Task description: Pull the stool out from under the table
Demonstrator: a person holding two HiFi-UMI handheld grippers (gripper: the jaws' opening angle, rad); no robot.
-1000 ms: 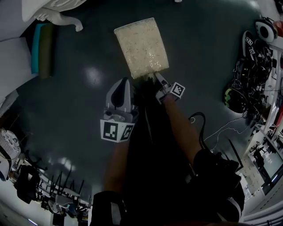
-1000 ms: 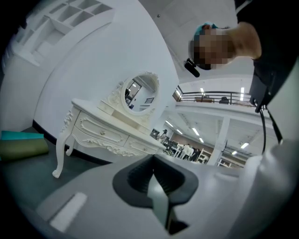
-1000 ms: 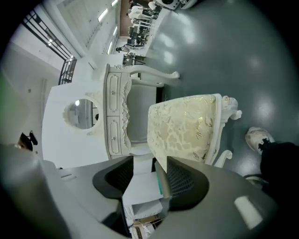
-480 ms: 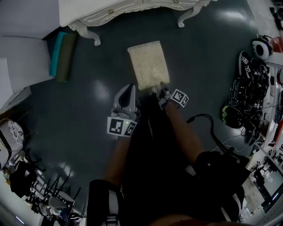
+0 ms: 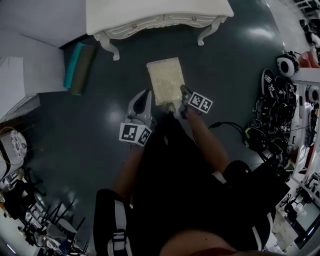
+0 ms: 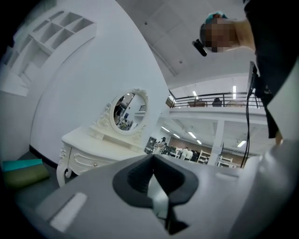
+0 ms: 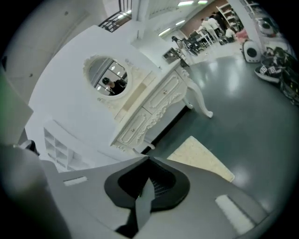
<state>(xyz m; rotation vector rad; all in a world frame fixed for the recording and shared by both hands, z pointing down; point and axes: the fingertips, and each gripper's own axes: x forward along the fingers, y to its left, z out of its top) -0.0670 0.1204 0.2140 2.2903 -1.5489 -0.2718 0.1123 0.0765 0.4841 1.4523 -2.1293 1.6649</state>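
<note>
The stool (image 5: 165,80) with its cream cushion stands on the dark floor, out in front of the white dressing table (image 5: 155,15) with a gap between them. My left gripper (image 5: 145,95) hangs shut and empty at the stool's near left. At the stool's near right corner is my right gripper (image 5: 183,91), shut with nothing in it. In the right gripper view the shut jaws of the right gripper (image 7: 148,158) sit above the stool (image 7: 201,156), apart from it. The left gripper (image 6: 152,156) points level at the dressing table (image 6: 93,149) and its oval mirror (image 6: 126,109).
Teal and olive rolled mats (image 5: 77,67) lie left of the table by a white wall unit. Shoes, helmets and cables (image 5: 275,100) crowd the right side. Racks of gear (image 5: 30,210) fill the lower left. The person's legs are below the grippers.
Both grippers have risen away from the stool's near edge, the right one rolling as it rose. More of the dressing table now shows and the stool looks smaller.
</note>
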